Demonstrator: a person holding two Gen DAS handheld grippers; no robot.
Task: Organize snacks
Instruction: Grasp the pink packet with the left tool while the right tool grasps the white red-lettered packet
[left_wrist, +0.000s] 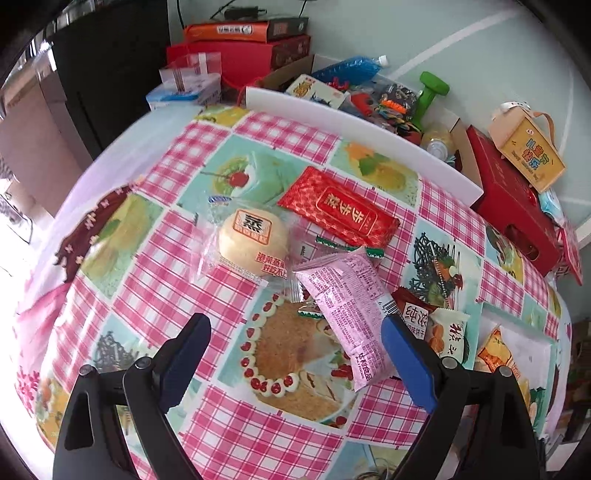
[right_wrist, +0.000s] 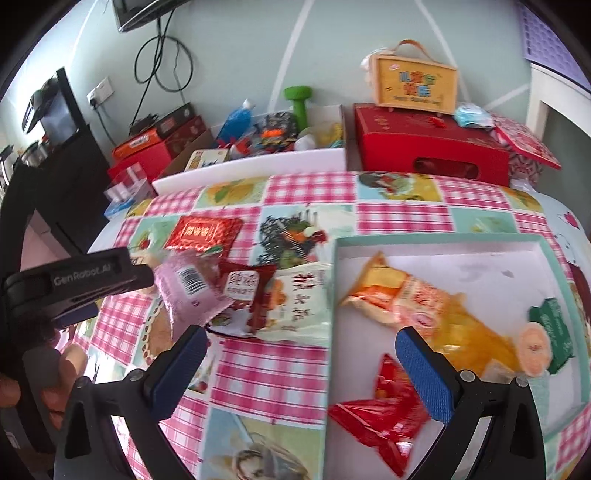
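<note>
Blue-padded fingers of the left gripper stand wide apart and hold nothing, hanging over the counter with its pink-check and dessert-print cloth. Between and just beyond them lies a pink snack packet, tilted, its lower end reaching toward the right finger. Up and left of the packet sits a round steamed cake in clear wrap, and beyond that a flat red foil packet. Right of the pink packet, a dark red sachet overlaps a pale packet with biscuits printed on it.

In the right wrist view, the right gripper is likewise spread open and empty. It hovers over the left edge of a shallow white tray with a mint-green rim. Inside the tray lie an orange-yellow snack bag, a crumpled red wrapper close beneath the right finger, and a green packet at the far right. The pink packet, dark red sachet and pale packet lie in a loose heap just outside the tray's left wall.

At the back edge of the counter are a red gift box with a yellow carry box on top, and a cardboard box of clutter with a green dumbbell.
</note>
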